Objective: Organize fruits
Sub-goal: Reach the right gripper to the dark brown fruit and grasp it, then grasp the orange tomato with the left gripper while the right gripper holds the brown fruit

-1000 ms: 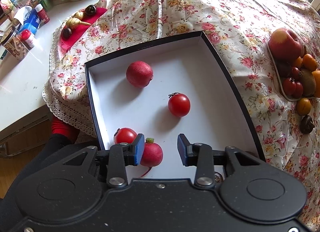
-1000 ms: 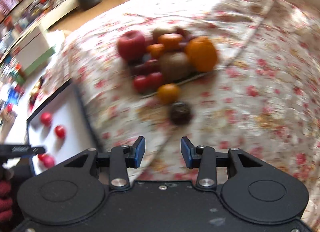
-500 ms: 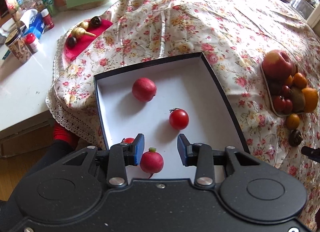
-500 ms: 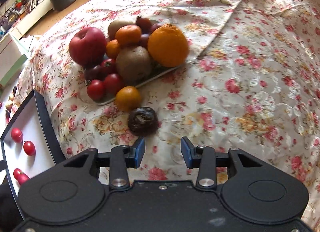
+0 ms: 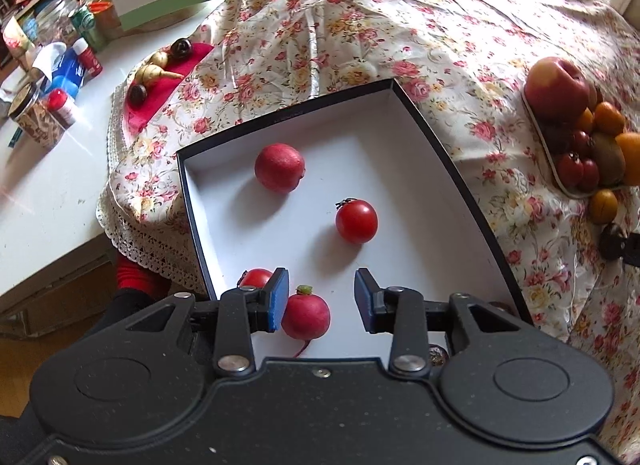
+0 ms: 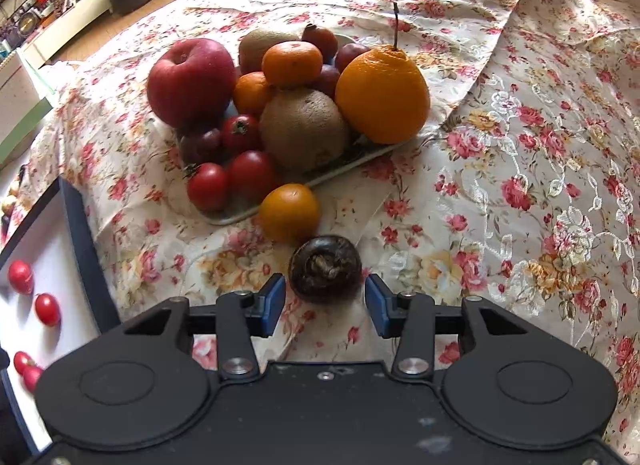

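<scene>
A black box with a white floor [image 5: 280,233] holds a round red fruit [image 5: 279,167], a tomato [image 5: 356,221], a second tomato [image 5: 256,277] and a radish [image 5: 306,316]. Above its near end hangs my left gripper [image 5: 321,299], open, with the radish below its left pad. In the right wrist view my right gripper [image 6: 325,301] has come down over a dark brown water chestnut [image 6: 325,268] on the cloth. Its jaws are opening, the chestnut sits between the pads, and gaps show on both sides.
A tray [image 6: 240,215] heaped with an apple [image 6: 191,81], kiwis, tangerines, a large orange [image 6: 382,93] and tomatoes stands beyond the chestnut; a small orange fruit [image 6: 289,212] lies beside it. A red mat [image 5: 160,93] with dark nuts and bottles sits far left.
My right gripper has moved forward and down toward the water chestnut, and its jaws have widened around it. My left gripper has stayed over the box, still open.
</scene>
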`<action>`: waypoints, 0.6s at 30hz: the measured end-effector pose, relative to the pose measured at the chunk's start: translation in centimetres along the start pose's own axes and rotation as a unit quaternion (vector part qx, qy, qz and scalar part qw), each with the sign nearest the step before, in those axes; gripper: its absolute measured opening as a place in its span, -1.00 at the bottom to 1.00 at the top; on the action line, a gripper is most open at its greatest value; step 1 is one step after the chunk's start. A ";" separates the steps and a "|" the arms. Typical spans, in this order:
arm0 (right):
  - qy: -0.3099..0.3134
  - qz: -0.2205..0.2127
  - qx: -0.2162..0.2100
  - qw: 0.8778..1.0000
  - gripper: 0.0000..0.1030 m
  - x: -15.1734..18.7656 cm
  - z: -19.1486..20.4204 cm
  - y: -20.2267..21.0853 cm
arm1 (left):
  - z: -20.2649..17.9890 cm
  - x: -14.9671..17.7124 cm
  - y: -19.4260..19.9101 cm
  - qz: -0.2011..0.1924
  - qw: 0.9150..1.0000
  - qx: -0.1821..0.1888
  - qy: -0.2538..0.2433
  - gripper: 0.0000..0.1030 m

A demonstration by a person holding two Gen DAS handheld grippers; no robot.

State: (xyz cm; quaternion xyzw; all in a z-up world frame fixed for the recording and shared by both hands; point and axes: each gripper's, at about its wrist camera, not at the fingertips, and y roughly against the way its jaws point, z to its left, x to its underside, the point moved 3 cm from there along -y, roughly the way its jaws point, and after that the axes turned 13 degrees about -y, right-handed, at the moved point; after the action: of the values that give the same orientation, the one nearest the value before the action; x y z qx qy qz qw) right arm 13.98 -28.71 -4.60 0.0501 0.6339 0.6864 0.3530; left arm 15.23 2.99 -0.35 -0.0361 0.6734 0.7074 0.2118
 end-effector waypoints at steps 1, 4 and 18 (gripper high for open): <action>-0.001 0.000 0.003 1.000 -0.09 -0.1 0.0 -0.3 | -0.2 0.0 0.0 0.000 1.000 0.000 -0.004 -0.11; -0.005 0.005 0.006 1.000 -0.09 -0.2 0.1 -1.2 | -0.6 0.1 -0.2 0.003 1.000 -0.003 -0.014 -0.11; 0.011 0.003 0.050 0.999 -0.15 1.0 -5.7 3.4 | -8.9 -2.1 0.5 0.023 0.995 0.073 -0.058 -0.11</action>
State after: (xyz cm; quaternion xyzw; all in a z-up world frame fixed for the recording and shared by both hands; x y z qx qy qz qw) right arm 8.87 -32.74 -3.00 0.0622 0.6712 0.6555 0.3405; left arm 14.90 -6.19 -0.02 0.0355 0.7105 0.6619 0.2363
